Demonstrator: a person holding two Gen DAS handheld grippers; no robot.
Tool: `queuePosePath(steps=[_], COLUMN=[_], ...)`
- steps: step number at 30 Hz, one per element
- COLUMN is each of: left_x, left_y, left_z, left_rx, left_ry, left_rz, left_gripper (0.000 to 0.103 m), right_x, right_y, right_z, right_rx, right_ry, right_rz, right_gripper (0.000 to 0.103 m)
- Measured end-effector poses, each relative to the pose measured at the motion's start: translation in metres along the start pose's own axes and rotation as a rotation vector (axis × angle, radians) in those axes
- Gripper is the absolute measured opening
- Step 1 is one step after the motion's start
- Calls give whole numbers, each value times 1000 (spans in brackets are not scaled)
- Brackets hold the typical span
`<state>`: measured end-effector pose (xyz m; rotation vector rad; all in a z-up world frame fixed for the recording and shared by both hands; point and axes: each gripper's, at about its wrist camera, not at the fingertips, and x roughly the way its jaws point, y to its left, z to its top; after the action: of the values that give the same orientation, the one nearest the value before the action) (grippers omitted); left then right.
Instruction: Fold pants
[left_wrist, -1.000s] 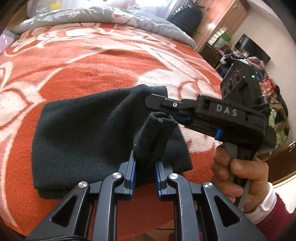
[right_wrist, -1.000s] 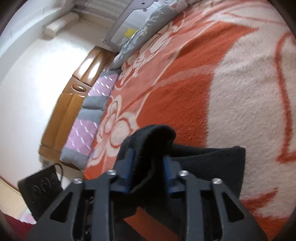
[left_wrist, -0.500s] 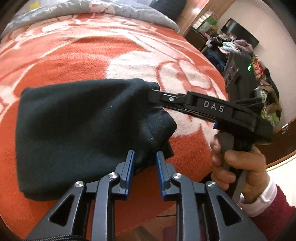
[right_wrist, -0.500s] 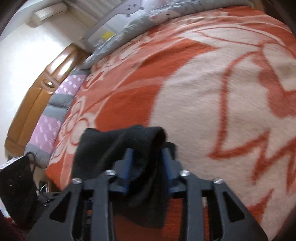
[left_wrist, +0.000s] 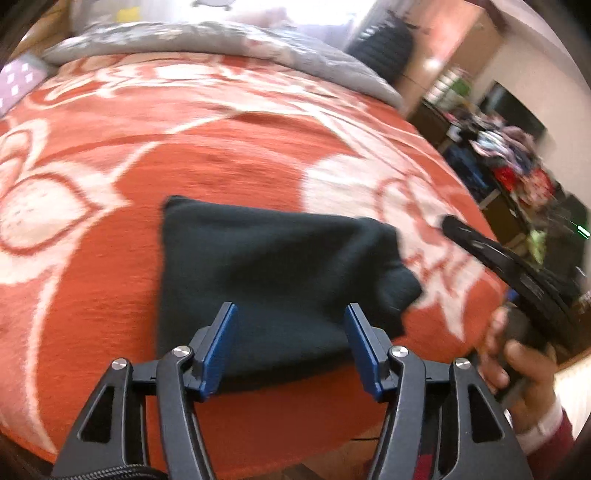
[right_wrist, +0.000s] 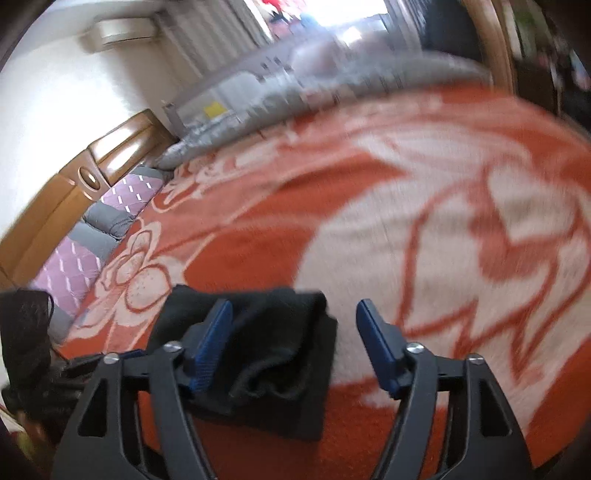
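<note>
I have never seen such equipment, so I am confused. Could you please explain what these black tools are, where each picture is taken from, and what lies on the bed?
There is no robot. A person holds two hand-operated grippers, each with a fisheye camera looking along its two blue-padded fingers. One picture comes from the left gripper, the other from the right gripper. Dark folded pants lie on an orange and white flowered blanket. Both grippers are open and hold nothing. In the left view, the person's right hand holds the other gripper's handle.
</note>
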<state>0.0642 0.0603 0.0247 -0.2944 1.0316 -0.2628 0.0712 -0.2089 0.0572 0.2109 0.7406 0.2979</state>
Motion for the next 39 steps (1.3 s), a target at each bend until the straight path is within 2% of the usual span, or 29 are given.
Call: queuePosePath(steps=[2,5,9,12,20,26,32,37,39], left_x=[1,7,22,33,73,89,63,38,35], left_y=[14,33,51,61,77,82,83,83,82], left_z=[6,16,33,43,55,58,45,23,17], left_rx=[-33,-63,-87,-119,-133,-140,-165,-170,-160], left_ry=[-9,-15,4,6,73,103,89,66,75], left_rz=[34,79,120,134,182,184,151,115,105], left_gripper=[62,62,62,62,64,65,65,66,69], right_x=[2,22,47,51,51,56,42,36,42], right_y=[18,30,20,12,-16,-27,-36,-36,-33], right_z=[1,-2,-15,-25,-45,-47,-45,-45,-46], right_rx=[-65,-96,-15,5,-2,15,134,270,267], right_ry=[-35,10,127,172,202,209,219,225,245], right_rz=[-85,-151,-137,-148,-226,-237,-144,53,77], right_gripper=[72,72,72,72,72,72,72,74,74])
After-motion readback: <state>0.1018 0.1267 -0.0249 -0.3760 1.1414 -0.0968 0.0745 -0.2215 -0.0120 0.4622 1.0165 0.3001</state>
